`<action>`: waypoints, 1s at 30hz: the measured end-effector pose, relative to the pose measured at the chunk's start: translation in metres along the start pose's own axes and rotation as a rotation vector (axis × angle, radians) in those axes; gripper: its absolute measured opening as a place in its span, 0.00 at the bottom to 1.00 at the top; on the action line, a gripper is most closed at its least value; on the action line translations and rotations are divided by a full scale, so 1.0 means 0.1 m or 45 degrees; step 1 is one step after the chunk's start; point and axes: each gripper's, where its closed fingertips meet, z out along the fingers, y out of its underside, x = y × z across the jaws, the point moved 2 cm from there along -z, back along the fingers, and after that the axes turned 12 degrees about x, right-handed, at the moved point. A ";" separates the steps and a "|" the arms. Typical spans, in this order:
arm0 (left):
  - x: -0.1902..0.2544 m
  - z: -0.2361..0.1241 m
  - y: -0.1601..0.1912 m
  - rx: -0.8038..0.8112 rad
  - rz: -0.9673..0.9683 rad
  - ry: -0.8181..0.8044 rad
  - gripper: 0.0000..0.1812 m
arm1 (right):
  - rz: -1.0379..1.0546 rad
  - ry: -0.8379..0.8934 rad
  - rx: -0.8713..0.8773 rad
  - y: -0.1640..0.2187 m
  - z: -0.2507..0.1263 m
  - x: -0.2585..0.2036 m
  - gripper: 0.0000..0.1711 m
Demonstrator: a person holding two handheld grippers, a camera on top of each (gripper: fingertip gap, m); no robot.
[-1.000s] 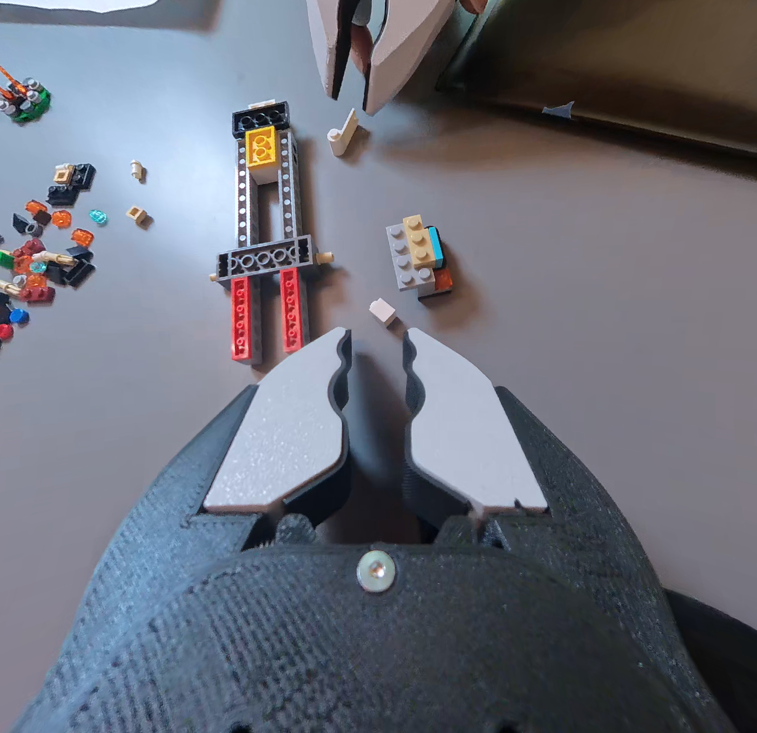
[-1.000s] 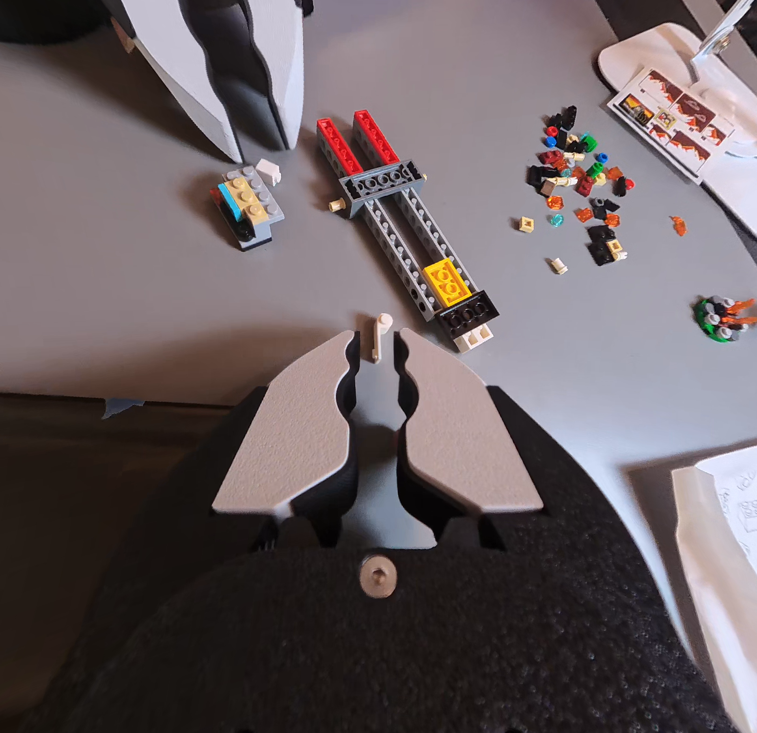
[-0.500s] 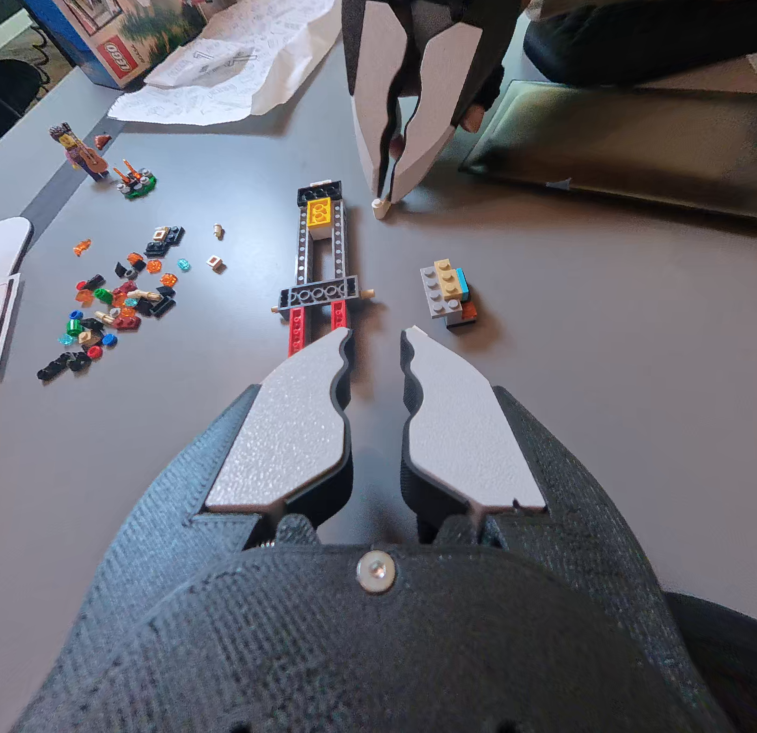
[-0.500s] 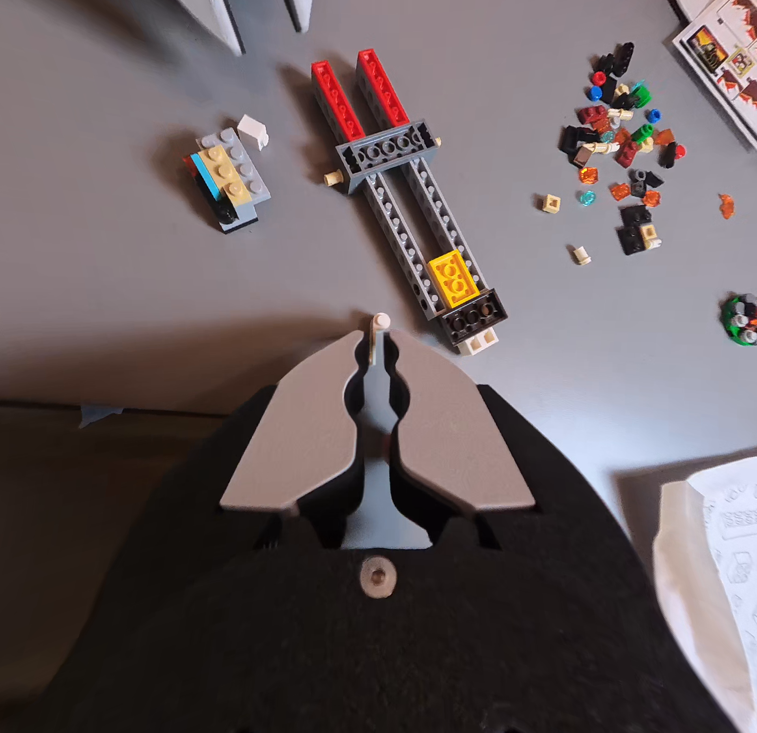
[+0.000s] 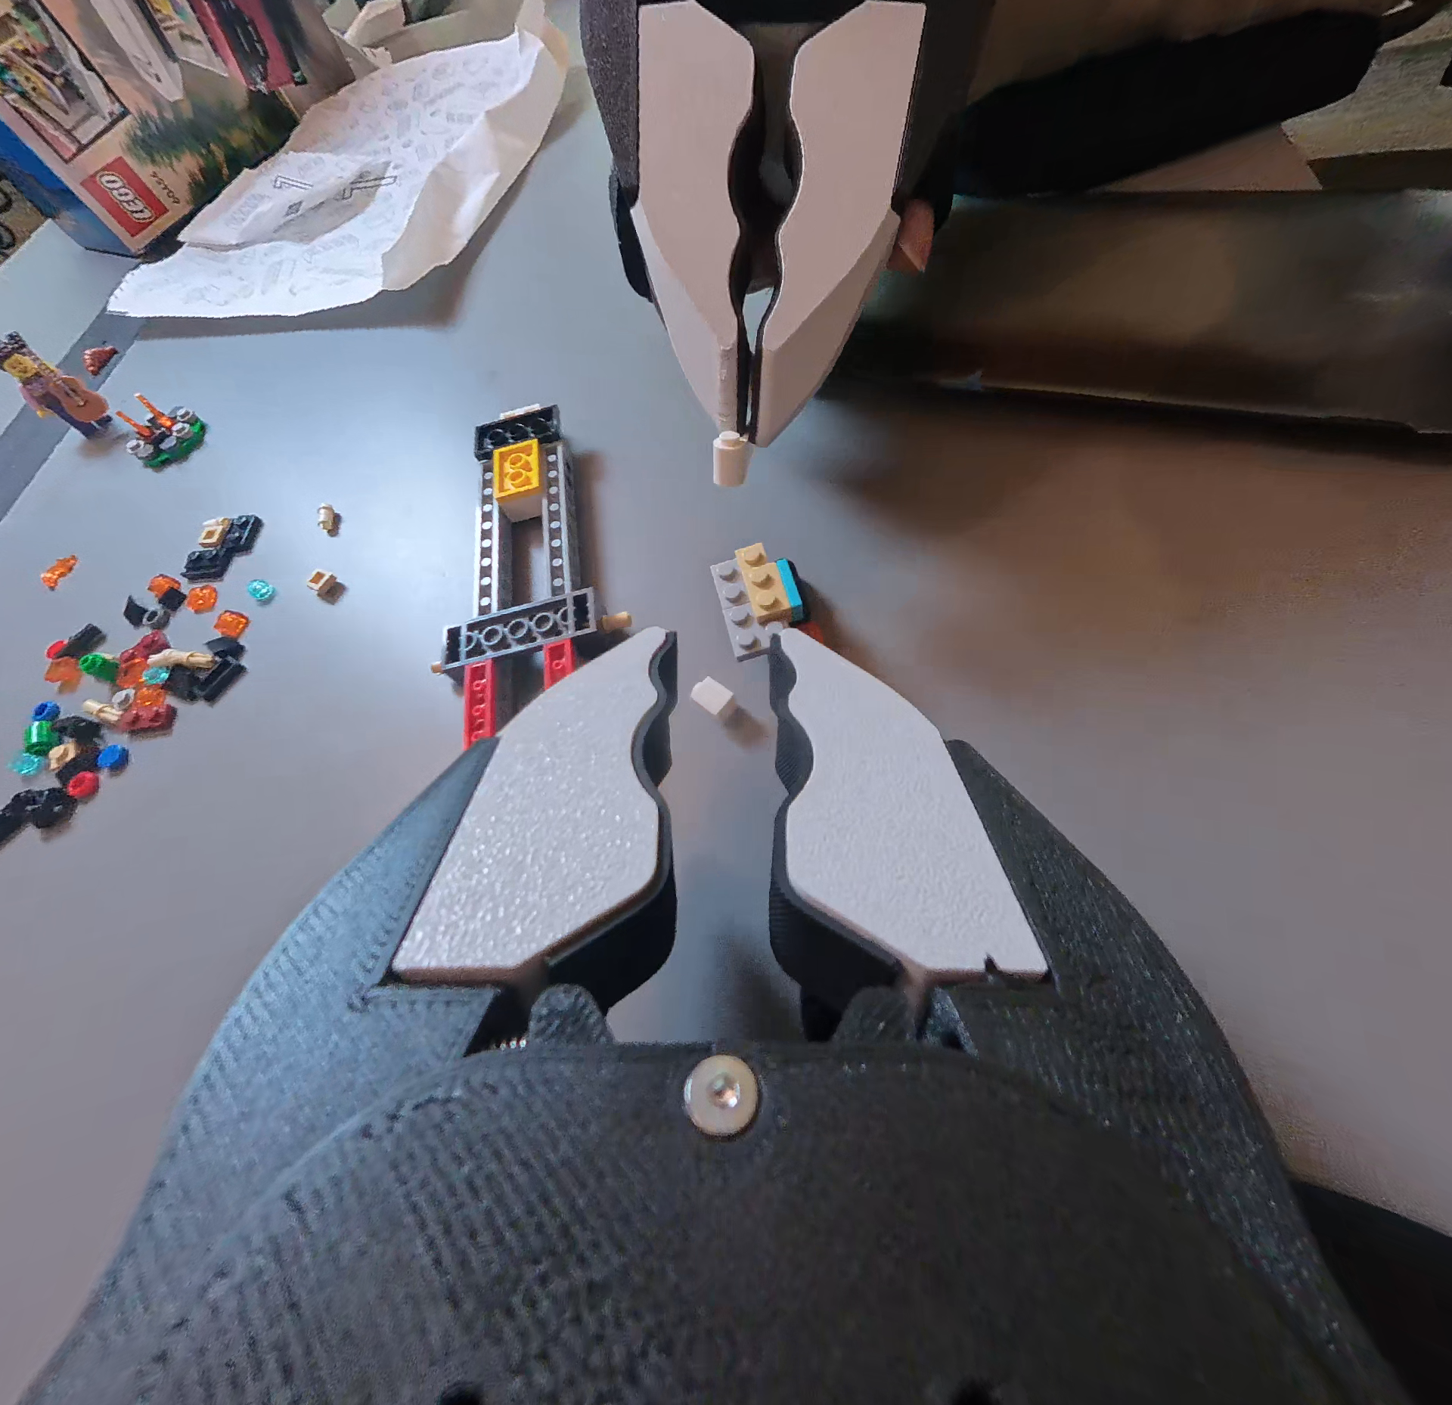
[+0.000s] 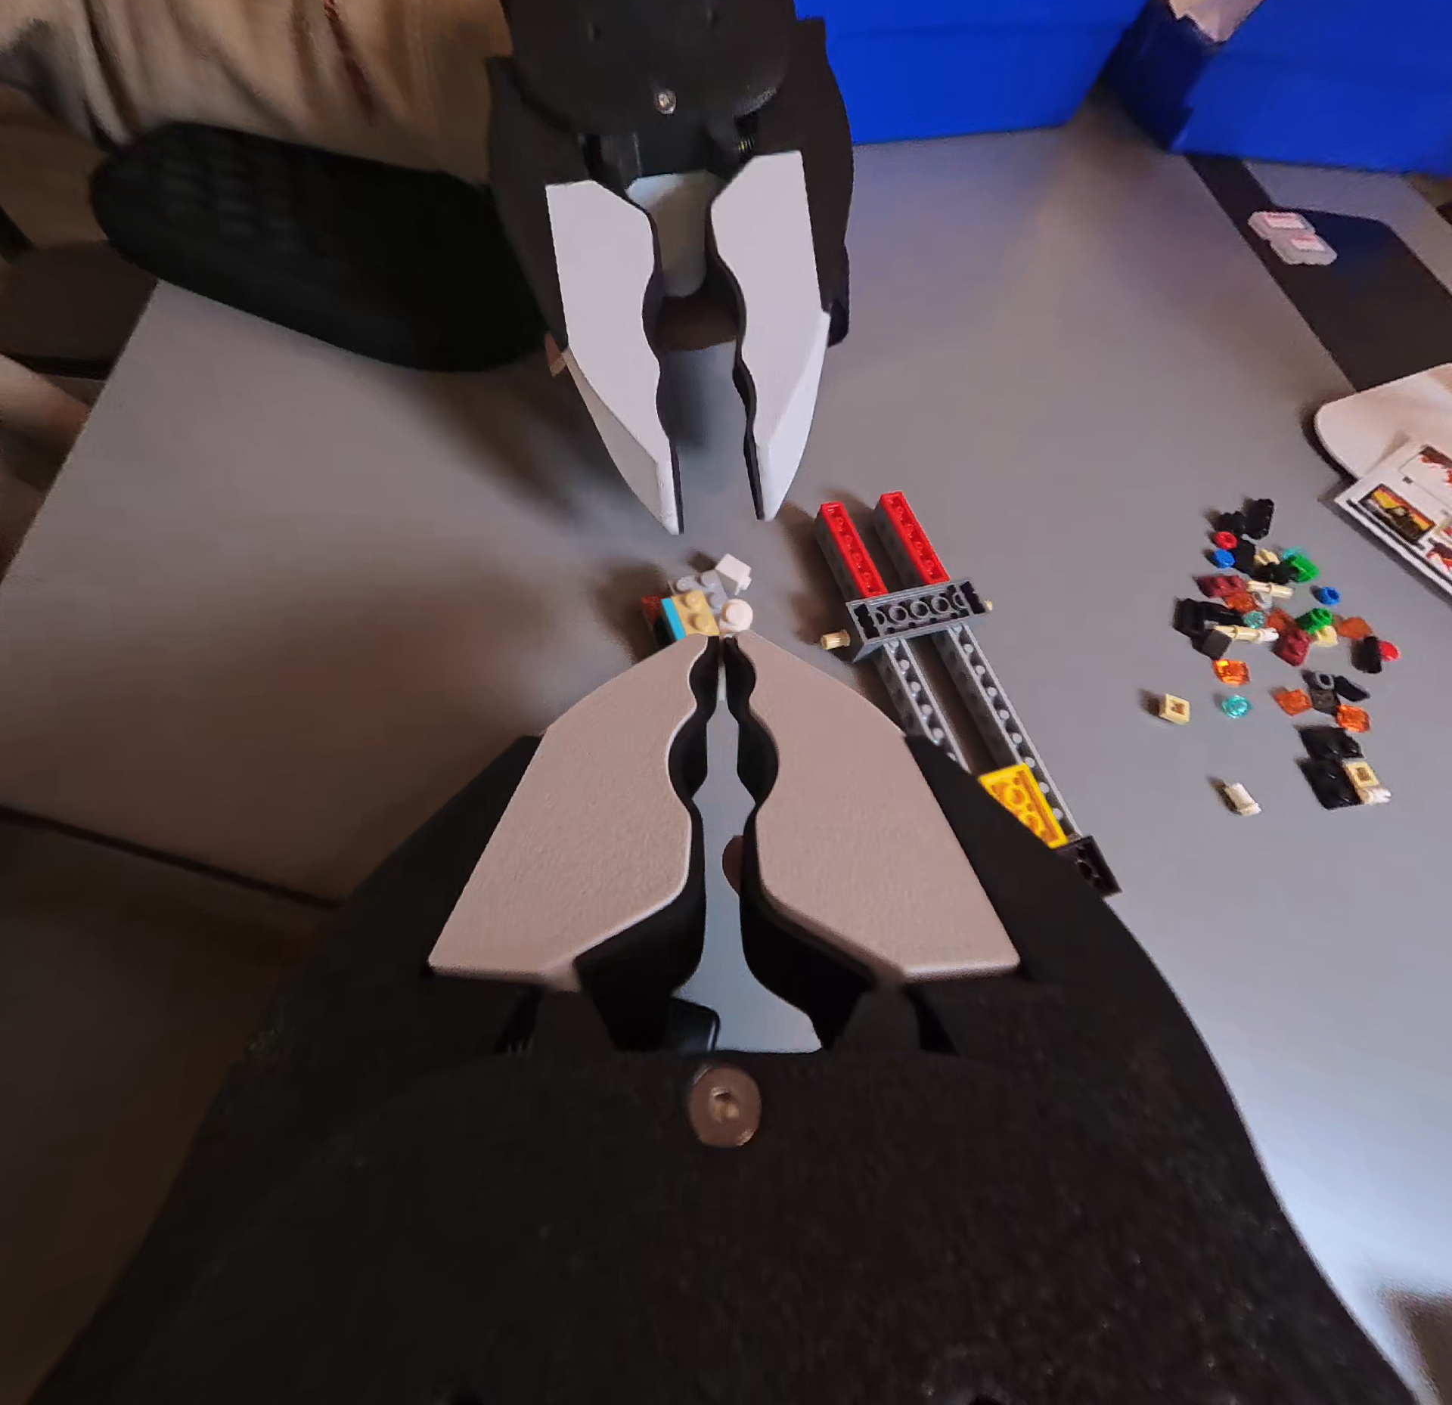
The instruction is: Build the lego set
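My right gripper point(image 6: 719, 646) is shut on a small white lever piece point(image 6: 737, 615) and holds it above the table, over a small grey, tan and blue assembly point(image 6: 691, 613). It shows from the front in the left wrist view point(image 5: 742, 424), with the piece point(image 5: 729, 460) hanging from its tips. My left gripper point(image 5: 723, 644) is open, low over the table, with a tiny white brick point(image 5: 713, 695) lying between its fingertips. The assembly point(image 5: 758, 593) lies just beyond its right finger. A long grey frame point(image 5: 522, 574) with red beams and a yellow brick lies to the left.
A pile of small loose pieces point(image 5: 133, 676) lies at the left, with a minifigure point(image 5: 55, 389) and a green plant piece point(image 5: 165, 436) farther back. The set's box point(image 5: 78, 110) and crumpled paper point(image 5: 353, 197) stand behind. A sticker sheet point(image 6: 1406, 503) and blue bins point(image 6: 1021, 32) border the table. The left gripper's tips are roughly 5 cm from the right gripper's.
My right gripper closed on the white lever piece and lifted it off the table towards the small assembly. My left gripper drew back, then came forward around the tiny white brick.
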 end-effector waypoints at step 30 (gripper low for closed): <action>-0.06 0.03 -0.39 0.340 -0.173 0.019 0.11 | 0.157 0.075 0.373 -0.45 0.17 0.13 0.01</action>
